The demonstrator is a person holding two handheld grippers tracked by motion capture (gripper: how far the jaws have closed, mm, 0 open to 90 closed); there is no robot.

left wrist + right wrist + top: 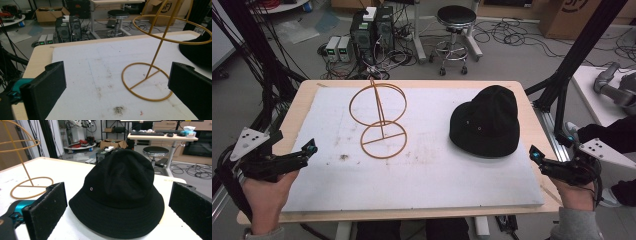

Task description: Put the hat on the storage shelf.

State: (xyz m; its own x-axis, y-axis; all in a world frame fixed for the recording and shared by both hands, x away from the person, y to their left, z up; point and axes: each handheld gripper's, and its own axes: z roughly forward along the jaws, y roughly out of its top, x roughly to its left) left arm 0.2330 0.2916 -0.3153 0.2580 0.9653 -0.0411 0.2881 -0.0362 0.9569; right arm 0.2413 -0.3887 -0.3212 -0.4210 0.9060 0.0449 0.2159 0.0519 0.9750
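A gold wire hat stand [379, 120] rises upright left of centre on the white foam board [437, 185]. A black bucket hat [486, 122] lies brim down at the right of the board. My left gripper [308, 149] hovers at the board's left edge, well short of the stand. In the left gripper view its jaws [117, 67] stand wide open with nothing between them, and the stand [155, 58] is ahead to the right. My right gripper [536, 155] is at the board's right edge. It [117, 186] is open and faces the hat [120, 170] without touching it. The stand [21, 160] shows at far left.
The foam board covers most of a wooden table [307, 95]. Black frame posts [584, 45] rise at both sides. Beyond the far edge, computers [372, 30], a stool [456, 20] and loose cables sit on the floor. A grey robot arm [612, 85] lies on a side table at right.
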